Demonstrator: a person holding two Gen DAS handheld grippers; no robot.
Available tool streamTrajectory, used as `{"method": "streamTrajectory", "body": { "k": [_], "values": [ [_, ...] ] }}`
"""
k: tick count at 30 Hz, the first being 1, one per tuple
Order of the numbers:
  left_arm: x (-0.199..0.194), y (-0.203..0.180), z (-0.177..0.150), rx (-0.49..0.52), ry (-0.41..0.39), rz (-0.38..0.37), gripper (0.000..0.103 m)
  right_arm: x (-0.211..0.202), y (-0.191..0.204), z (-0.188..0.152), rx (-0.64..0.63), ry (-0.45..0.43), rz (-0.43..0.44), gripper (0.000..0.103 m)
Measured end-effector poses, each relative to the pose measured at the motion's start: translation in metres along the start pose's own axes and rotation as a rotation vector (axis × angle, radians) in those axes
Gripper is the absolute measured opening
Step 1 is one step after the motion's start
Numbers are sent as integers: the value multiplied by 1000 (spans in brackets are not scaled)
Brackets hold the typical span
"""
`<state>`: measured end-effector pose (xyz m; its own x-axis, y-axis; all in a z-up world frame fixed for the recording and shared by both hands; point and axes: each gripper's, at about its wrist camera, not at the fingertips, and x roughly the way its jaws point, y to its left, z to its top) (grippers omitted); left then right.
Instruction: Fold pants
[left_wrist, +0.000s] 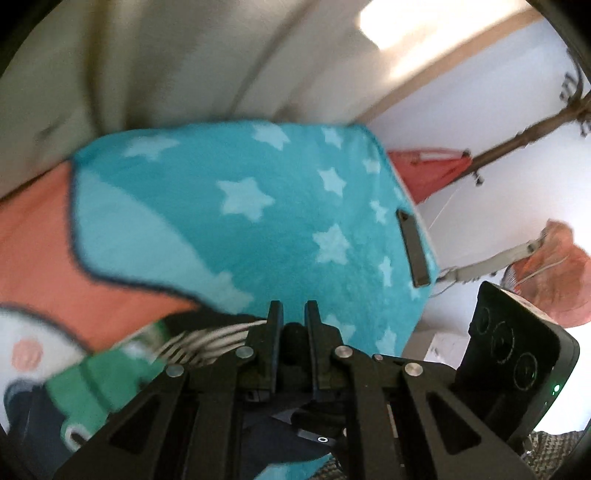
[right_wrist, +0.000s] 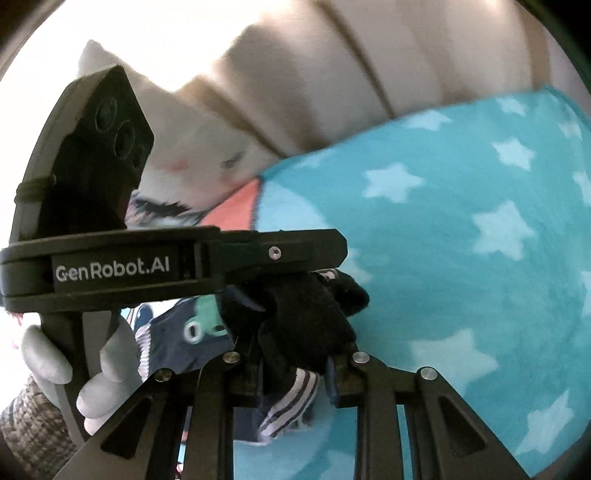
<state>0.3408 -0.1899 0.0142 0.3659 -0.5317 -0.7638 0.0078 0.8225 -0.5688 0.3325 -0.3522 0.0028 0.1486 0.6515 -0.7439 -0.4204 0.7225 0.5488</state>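
The pants are dark navy with white side stripes (right_wrist: 291, 398) and a green print (right_wrist: 207, 325). They lie bunched on a teal blanket with pale stars (right_wrist: 461, 229). My left gripper (left_wrist: 294, 317) is shut on a dark fold of the pants; striped and green cloth (left_wrist: 110, 376) trails off to its left. In the right wrist view the left gripper (right_wrist: 340, 258) crosses from the left, held by a grey-gloved hand (right_wrist: 110, 369). My right gripper (right_wrist: 295, 354) is just below it, with a thick wad of black pants cloth (right_wrist: 306, 321) pinched between its jaws, hiding the fingertips.
The star blanket (left_wrist: 240, 206) also has a coral part (left_wrist: 37, 240) and lies against beige cushions (left_wrist: 147, 55). A flat dark bar (left_wrist: 415, 251) rests near its right edge. A white plush pillow (right_wrist: 207, 147) leans at the back. A coat stand (left_wrist: 535, 129) stands by the white wall.
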Motion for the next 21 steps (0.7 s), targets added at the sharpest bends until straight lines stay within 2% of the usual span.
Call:
{"method": "streamTrajectory", "body": {
  "k": [4, 6, 7, 8, 9, 12, 13, 16, 18, 21],
  "values": [
    [-41, 41, -36, -98, -88, 10, 14, 16, 56, -13, -133, 44, -17, 27],
    [-57, 63, -53, -146, -105, 27, 21, 32, 75, -25, -179, 78, -19, 29],
    [-67, 72, -63, -164, -117, 37, 22, 41, 87, -33, -206, 102, -18, 35],
    [-77, 79, -72, -176, -132, 47, 22, 50, 97, -40, -229, 127, -18, 46],
    [-90, 86, -81, -187, -151, 55, 24, 60, 108, -47, -248, 154, -11, 51],
    [-135, 107, -111, -236, -228, 86, 36, 84, 129, -67, -256, 231, 20, 53],
    [-146, 112, -118, -247, -248, 96, 37, 86, 138, -72, -260, 245, 20, 54],
    [-187, 129, -146, -299, -320, 124, 41, 72, 155, -77, -283, 242, 33, 55],
    [-208, 140, -166, -332, -360, 141, 42, 55, 155, -72, -264, 207, 31, 55],
    [-228, 157, -197, -393, -398, 147, 42, 28, 139, -57, -195, 106, -76, 55]
  ]
}}
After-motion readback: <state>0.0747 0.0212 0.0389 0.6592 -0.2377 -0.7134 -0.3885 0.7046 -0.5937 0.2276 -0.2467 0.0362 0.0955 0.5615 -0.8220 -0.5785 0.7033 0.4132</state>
